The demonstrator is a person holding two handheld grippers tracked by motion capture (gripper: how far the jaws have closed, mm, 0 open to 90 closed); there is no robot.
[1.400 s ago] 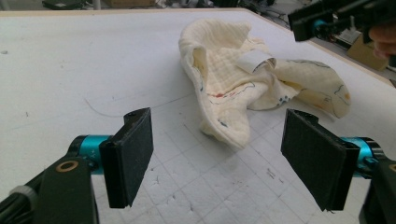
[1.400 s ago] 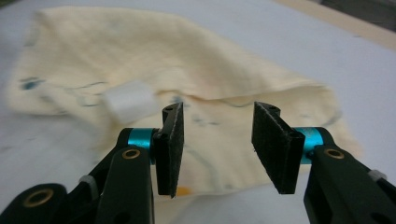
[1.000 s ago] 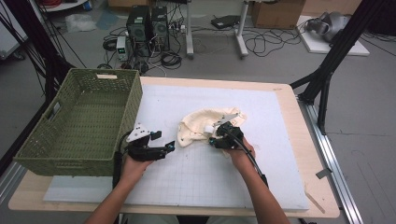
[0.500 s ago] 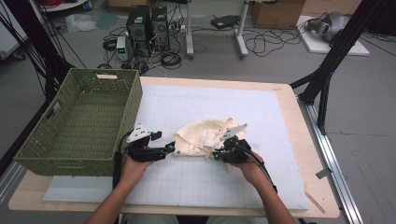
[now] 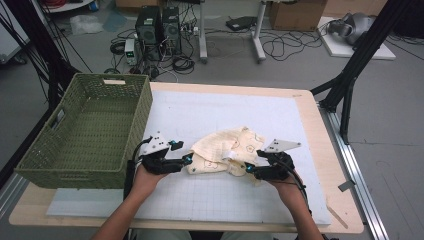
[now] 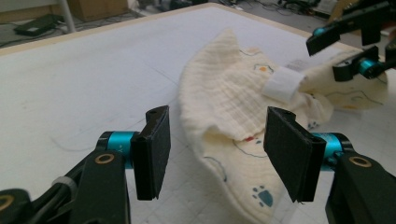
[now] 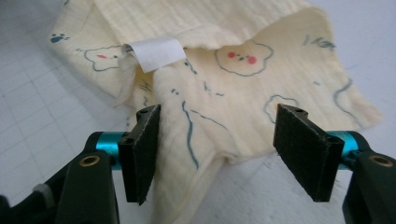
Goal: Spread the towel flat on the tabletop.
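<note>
Cloth (image 5: 224,150) crumpled, seemingly loose between both open grippers

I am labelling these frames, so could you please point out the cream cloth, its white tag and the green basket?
cream cloth (image 5: 227,147): high view, on its upper flat panel.
white tag (image 7: 156,52): right gripper view, on the middle of the folded label.
green basket (image 5: 137,107): high view, on its right wall.
</note>
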